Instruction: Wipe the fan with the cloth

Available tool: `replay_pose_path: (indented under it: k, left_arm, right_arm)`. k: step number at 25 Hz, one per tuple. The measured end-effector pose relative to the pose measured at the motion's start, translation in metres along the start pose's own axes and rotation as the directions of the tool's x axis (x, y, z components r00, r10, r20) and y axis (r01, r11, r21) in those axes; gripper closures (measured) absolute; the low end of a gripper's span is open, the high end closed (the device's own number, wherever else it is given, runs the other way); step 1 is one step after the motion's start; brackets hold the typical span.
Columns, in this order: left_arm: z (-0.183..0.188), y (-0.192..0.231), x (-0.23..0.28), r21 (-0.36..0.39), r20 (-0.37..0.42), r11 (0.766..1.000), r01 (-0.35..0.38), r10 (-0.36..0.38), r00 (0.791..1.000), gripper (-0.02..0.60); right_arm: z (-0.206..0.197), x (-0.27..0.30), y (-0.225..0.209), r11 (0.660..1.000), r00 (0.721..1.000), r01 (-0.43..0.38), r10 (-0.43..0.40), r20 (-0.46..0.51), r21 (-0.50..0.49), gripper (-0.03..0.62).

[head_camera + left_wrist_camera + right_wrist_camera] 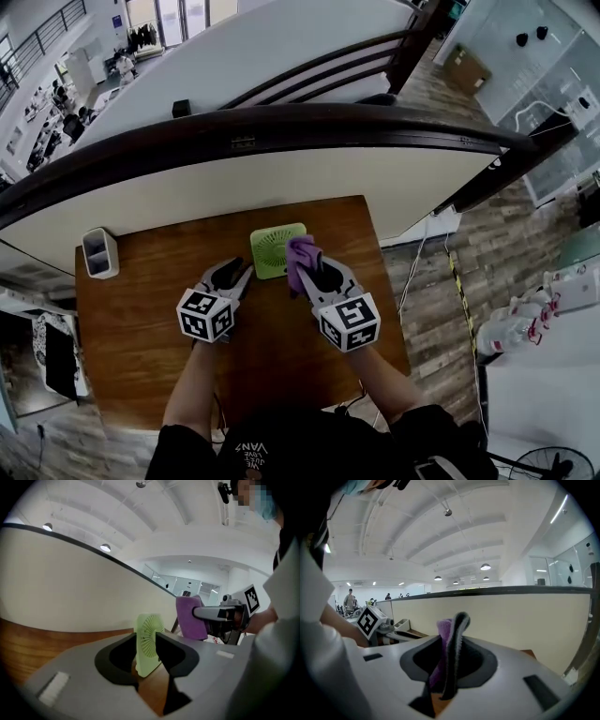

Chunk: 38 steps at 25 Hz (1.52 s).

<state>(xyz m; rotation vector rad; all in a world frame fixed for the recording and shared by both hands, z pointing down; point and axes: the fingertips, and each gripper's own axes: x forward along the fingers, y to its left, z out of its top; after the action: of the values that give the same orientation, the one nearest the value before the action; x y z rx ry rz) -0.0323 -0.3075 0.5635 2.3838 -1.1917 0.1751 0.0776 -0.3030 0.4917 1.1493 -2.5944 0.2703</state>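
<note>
A small light-green square fan stands upright on the wooden table, near its far edge. My left gripper sits just left of and in front of it with its jaws open. In the left gripper view the fan shows in the gap of the left gripper, and the pads do not press on it. My right gripper is shut on a purple cloth, held at the fan's right side. The cloth hangs between the jaws of the right gripper. From the left gripper view the cloth hangs beside the fan.
A white box-shaped holder stands at the table's far left corner. A cream partition wall with a dark curved rail runs right behind the table. The table's right edge drops to a wood-plank floor with cables.
</note>
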Motion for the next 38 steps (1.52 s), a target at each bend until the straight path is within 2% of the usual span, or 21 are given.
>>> replay_pose_path:
  k: [1, 5, 11, 17, 20, 24, 30, 38]
  left_arm:
    - [-0.005, 0.004, 0.004, -0.012, -0.008, 1.0, 0.004, -0.004, 1.0, 0.454]
    - [-0.027, 0.016, 0.019, -0.054, -0.051, 0.998, 0.037, -0.04, 0.998, 0.438]
    - [-0.056, 0.018, 0.038, -0.028, -0.134, 0.996, 0.081, -0.084, 0.987, 0.425]
    - [-0.061, 0.017, 0.052, -0.025, -0.138, 0.994, 0.102, -0.104, 0.985, 0.425]
    - [-0.061, 0.015, 0.054, -0.018, -0.132, 0.992, 0.123, -0.125, 0.983, 0.478]
    - [-0.061, 0.014, 0.053, -0.022, -0.13, 0.99, 0.141, -0.143, 0.981, 0.497]
    - [-0.062, 0.015, 0.053, -0.041, -0.125, 0.988, 0.148, -0.152, 0.98, 0.5]
    - [-0.063, 0.015, 0.053, -0.037, -0.132, 0.988, 0.151, -0.155, 0.979, 0.5]
  right_arm:
    - [-0.002, 0.006, 0.002, 1.0, 1.0, -0.007, 0.007, -0.008, -0.011, 0.499]
    - [-0.011, 0.026, 0.009, 0.998, 0.999, -0.032, 0.03, -0.03, -0.057, 0.5]
    - [-0.013, 0.051, 0.021, 0.99, 0.997, -0.066, 0.06, -0.044, -0.123, 0.499]
    - [-0.015, 0.075, 0.036, 0.984, 0.993, -0.118, 0.114, -0.037, -0.133, 0.499]
    - [-0.015, 0.083, 0.043, 0.98, 0.991, -0.132, 0.128, -0.039, -0.147, 0.5]
    - [-0.023, 0.09, 0.045, 0.972, 0.989, -0.143, 0.132, -0.07, -0.187, 0.5]
    - [-0.027, 0.087, 0.031, 0.979, 0.993, -0.105, 0.093, -0.074, -0.174, 0.5]
    - [-0.035, 0.057, -0.024, 0.996, 0.996, 0.04, -0.046, -0.07, -0.081, 0.5]
